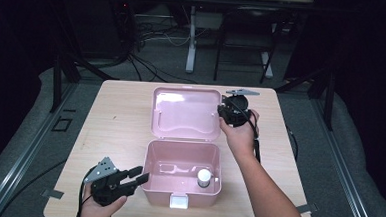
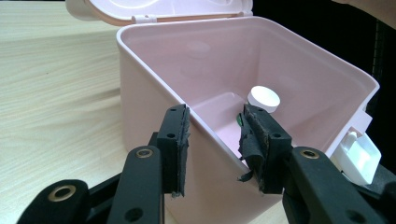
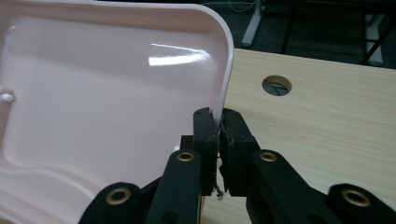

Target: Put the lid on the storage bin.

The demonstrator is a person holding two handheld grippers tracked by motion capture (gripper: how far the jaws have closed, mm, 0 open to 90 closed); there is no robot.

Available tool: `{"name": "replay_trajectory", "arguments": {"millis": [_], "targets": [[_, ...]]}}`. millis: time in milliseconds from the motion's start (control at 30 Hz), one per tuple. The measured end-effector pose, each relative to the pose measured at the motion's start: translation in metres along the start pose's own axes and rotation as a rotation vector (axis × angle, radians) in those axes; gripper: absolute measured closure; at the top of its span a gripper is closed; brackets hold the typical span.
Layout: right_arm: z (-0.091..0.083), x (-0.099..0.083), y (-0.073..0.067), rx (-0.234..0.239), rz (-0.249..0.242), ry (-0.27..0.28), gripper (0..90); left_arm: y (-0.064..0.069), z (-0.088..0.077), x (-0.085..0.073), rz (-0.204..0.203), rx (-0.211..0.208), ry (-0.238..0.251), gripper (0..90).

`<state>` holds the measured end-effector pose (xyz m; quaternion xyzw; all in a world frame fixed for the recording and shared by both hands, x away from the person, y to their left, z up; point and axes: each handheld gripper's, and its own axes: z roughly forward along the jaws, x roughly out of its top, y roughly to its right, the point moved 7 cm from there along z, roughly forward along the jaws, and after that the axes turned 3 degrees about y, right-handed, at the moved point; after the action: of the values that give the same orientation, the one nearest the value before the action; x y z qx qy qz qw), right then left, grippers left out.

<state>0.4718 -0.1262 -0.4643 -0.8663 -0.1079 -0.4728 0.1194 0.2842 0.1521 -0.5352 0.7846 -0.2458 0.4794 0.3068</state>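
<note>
A pink plastic box [image 1: 162, 193] stands open on the wooden table, its lid [image 1: 185, 113] laid back behind it. Inside, at the right, stands a small bottle with a white cap [image 1: 204, 177]. My left gripper [image 1: 141, 175] is at the box's front left corner. In the left gripper view its open jaws [image 2: 215, 126] straddle the box wall [image 2: 149, 93], one outside and one inside, with the white cap [image 2: 264, 98] beyond. My right gripper [image 1: 223, 111] is at the lid's right edge. In the right gripper view it [image 3: 218, 123] is shut on the lid's rim [image 3: 226, 70].
A white latch [image 1: 179, 202] hangs on the box's front wall, also seen as a latch [image 2: 362, 156] past the left gripper. A round hole [image 3: 276, 85] is cut in the table right of the lid. Table legs and cables stand beyond the far edge.
</note>
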Motion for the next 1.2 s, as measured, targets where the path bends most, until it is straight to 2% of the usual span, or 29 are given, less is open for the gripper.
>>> {"name": "replay_trajectory", "arguments": {"millis": [433, 700, 1200], "targets": [[-0.023, 0.004, -0.006, 0.039, -0.033, 0.055, 86.3, 0.0, 0.0, 0.0, -0.004, 0.005, 0.002, 61.3], [-0.035, 0.004, -0.01, 0.038, -0.068, 0.088, 86.5, 0.0, 0.001, 0.0, -0.004, 0.004, 0.005, 61.2], [-0.053, 0.001, -0.016, 0.058, -0.096, 0.126, 86.9, 0.0, 0.001, 0.0, -0.009, 0.008, 0.01, 61.1]]}}
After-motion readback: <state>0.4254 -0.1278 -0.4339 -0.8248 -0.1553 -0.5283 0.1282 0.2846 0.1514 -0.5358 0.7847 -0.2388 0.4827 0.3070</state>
